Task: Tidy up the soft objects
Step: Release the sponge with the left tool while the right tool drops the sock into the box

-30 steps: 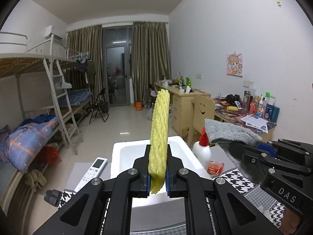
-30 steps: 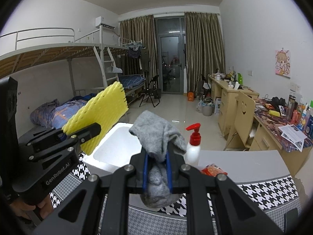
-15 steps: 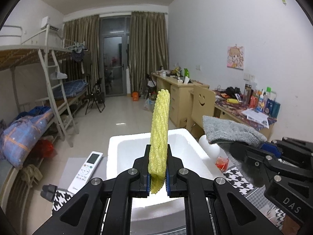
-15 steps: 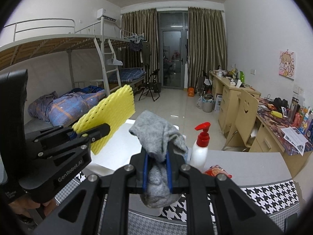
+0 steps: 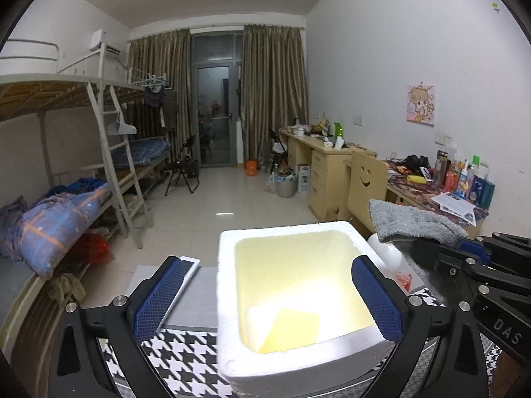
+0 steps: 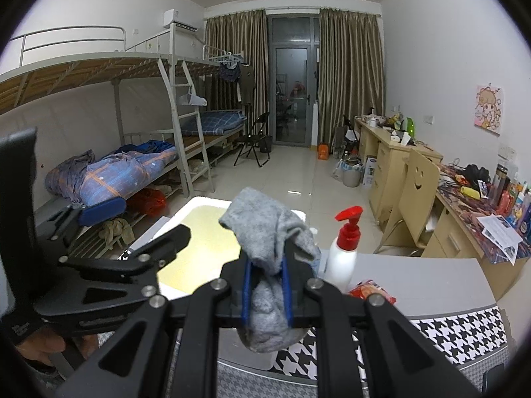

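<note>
My left gripper [image 5: 268, 297] is open and empty, its jaws spread wide over the white foam box [image 5: 229, 301]. The yellow sponge [image 5: 292, 331] lies flat on the box's floor. My right gripper [image 6: 267, 293] is shut on a grey cloth [image 6: 268, 232] and holds it up just right of the box [image 6: 195, 204]. In the left wrist view the cloth [image 5: 411, 222] and the right gripper show at the right edge. In the right wrist view the left gripper's arm shows at the left.
A white pump bottle with a red top [image 6: 343, 252] and a red snack packet [image 6: 371, 293] stand right of the box. A white remote [image 5: 190, 267] lies left of it. The table carries a houndstooth mat [image 6: 464, 335].
My left gripper has opened and let go of the yellow sponge, which now lies in the foam box. The right gripper still holds the grey cloth.
</note>
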